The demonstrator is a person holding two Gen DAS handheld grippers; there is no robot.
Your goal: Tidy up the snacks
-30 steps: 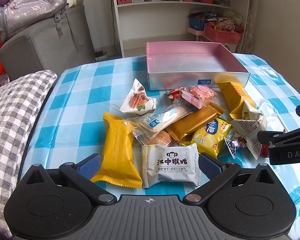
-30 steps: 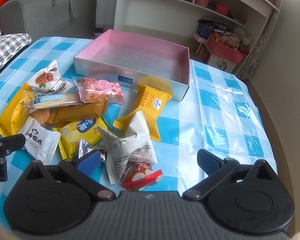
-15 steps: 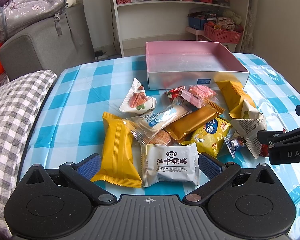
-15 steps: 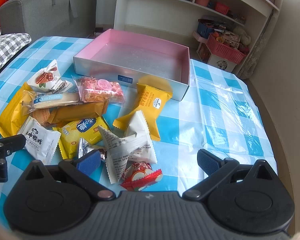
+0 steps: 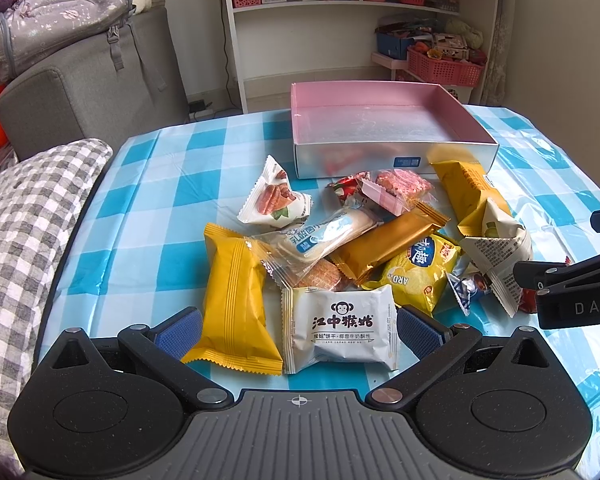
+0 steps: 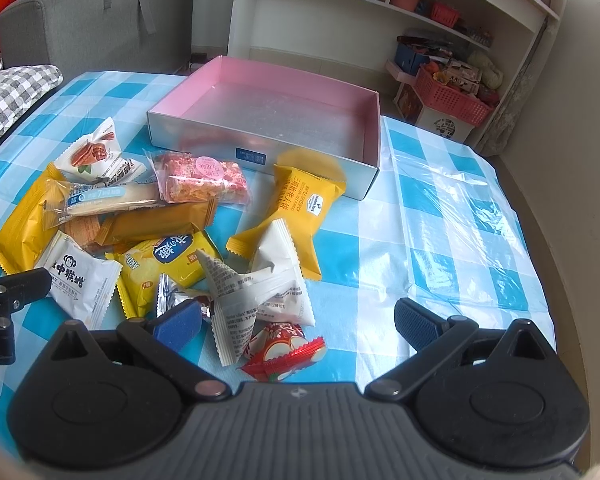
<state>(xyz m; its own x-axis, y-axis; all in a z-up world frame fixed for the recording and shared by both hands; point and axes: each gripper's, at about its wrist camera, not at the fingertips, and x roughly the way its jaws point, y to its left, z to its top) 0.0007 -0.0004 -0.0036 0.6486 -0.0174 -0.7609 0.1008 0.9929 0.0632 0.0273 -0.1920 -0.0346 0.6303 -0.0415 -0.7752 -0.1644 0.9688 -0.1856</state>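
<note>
1. Both the left tool [image 5: 298, 326] and the right tool [image 6: 298, 322] are held spread over the snacks, nothing pinched.
2. "ARD" is read on the yellow chip packet [image 5: 418, 272], lying among snacks on the tabletop [image 5: 148, 208] before the pink box [image 5: 392, 118].

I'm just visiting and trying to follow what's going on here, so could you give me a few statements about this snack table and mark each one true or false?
1. The pink box has no snacks inside it. True.
2. The left tool is clamped on the white monkey-logo packet. False: its fingers are spread, and the packet lies loose between them on the cloth.
3. The right tool is open. True.
4. The red candy sits inside the box. False: it lies on the checked tablecloth close to the right tool.
5. The pecan packet lies at the left of the pile. True.
</note>
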